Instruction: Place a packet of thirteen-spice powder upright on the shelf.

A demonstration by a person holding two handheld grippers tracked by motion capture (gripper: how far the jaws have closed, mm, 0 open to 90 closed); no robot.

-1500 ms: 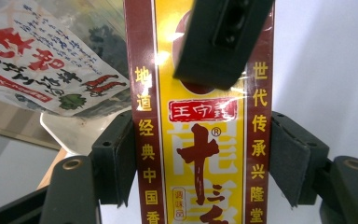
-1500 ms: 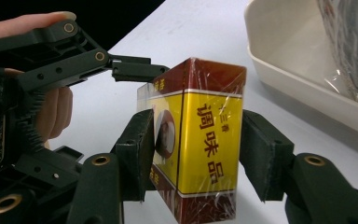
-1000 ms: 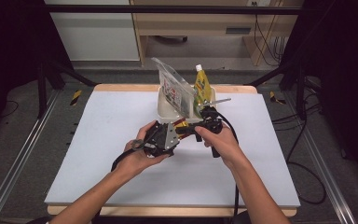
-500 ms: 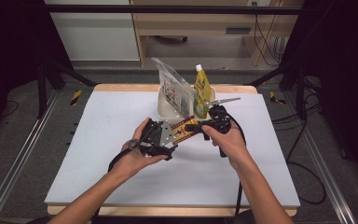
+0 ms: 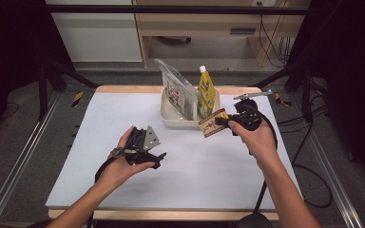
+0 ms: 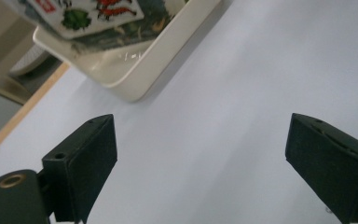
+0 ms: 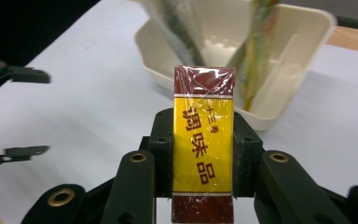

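Gripping one box (image 7: pixel 203 140), the right gripper (image 5: pixel 221 122) hovers beside one tray (image 5: pixel 171 121) with two pouches (labels unreadable); left gripper (image 5: pixel 158 159), just opened, holds nothing.

Tray (image 5: pixel 167 119) at table's (image 5: pixel 100 123) far edge | bag (image 5: pixel 178 92) left, pouch (image 5: pixel 205 95) right inside | box (image 5: pixel 211 125) just right of tray

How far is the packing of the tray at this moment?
Done: a clear bag and a yellow pouch stand in the cream tray. In hand: the right gripper clamps a yellow-and-maroon box; the left gripper, its jaws just opened, is empty. Left: probably setting the box in the tray.
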